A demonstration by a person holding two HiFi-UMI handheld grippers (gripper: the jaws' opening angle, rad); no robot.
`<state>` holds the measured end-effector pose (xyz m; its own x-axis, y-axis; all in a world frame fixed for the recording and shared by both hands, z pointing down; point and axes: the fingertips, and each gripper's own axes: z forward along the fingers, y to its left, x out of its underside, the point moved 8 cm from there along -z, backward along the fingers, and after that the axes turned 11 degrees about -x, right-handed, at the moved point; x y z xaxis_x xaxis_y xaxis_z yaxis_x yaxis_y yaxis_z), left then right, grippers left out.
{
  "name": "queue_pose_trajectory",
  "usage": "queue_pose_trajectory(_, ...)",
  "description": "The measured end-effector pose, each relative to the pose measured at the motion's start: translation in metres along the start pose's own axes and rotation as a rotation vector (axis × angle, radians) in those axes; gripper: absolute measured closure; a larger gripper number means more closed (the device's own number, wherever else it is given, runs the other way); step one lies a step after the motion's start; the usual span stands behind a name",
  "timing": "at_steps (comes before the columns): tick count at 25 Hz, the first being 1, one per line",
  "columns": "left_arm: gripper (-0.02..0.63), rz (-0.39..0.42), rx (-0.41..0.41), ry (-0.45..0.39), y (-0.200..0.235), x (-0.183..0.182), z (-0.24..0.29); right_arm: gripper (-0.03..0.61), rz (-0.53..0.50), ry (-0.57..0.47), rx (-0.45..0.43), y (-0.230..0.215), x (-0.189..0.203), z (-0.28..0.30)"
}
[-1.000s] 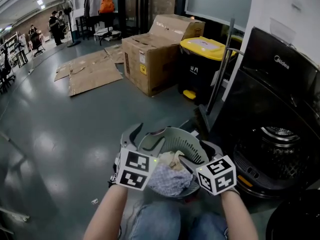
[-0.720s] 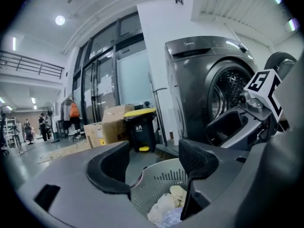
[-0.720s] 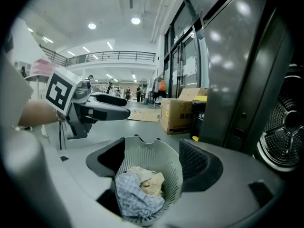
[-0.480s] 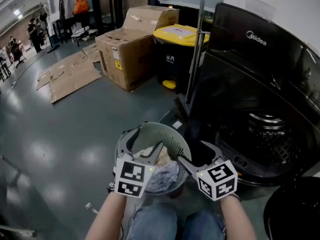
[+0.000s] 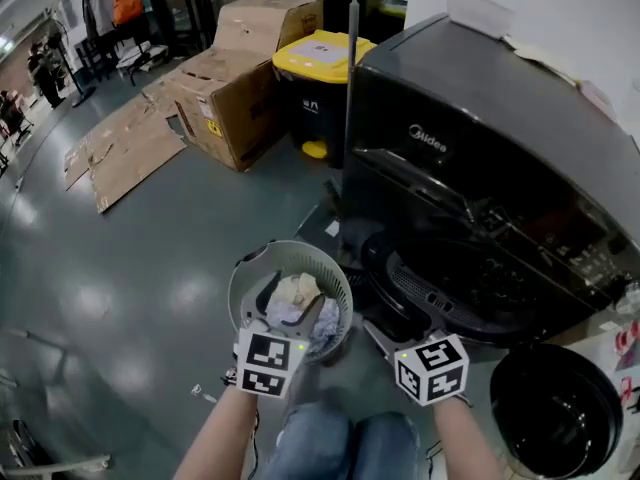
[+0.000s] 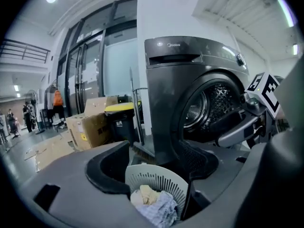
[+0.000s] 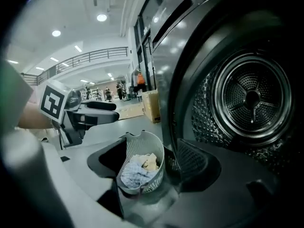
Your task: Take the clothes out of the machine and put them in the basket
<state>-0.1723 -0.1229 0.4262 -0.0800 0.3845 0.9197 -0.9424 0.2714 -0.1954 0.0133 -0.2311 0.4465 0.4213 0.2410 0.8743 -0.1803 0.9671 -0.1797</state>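
Note:
A pale slotted basket (image 5: 243, 286) stands on the floor in front of the dark washing machine (image 5: 470, 158). A cream cloth and a light blue checked cloth (image 5: 296, 301) lie in it. My left gripper (image 5: 288, 310) hangs open over the basket's near side, holding nothing. My right gripper (image 5: 385, 326) is to the right of the basket, before the machine's open drum (image 5: 445, 288). Its jaws have just been closing a little and nothing is between them. The right gripper view shows the basket (image 7: 154, 148) and bare metal in the drum (image 7: 251, 99). The basket (image 6: 156, 180) also shows low in the left gripper view.
The machine's round door (image 5: 555, 413) hangs open at the lower right. Behind the basket stand cardboard boxes (image 5: 225, 88), a yellow-lidded bin (image 5: 320, 73) and an upright pole (image 5: 350, 88). Flattened cardboard (image 5: 120, 148) lies on the floor to the left.
The head view has swung right, onto the washing machine. Both grippers moved right; the right one left the basket's side and now sits before the drum opening. Its jaws narrowed slightly.

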Motion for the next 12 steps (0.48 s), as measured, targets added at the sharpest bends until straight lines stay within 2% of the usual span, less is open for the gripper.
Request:
queue_pose_trajectory(3,0.308,-0.005,0.028,0.061,0.001,-0.024,-0.017,0.256,0.067,0.038,0.036,0.008,-0.014,-0.031)
queue_pose_trajectory(7,0.308,0.002,0.052,0.098,0.003,-0.068,-0.053,0.276,0.148,0.064,0.077,0.029,-0.045,-0.083)
queue_pose_trajectory(12,0.308,0.021,0.086,0.108,0.005,-0.125,-0.094,0.282,0.163,0.065,0.121,0.053,-0.093,-0.137)
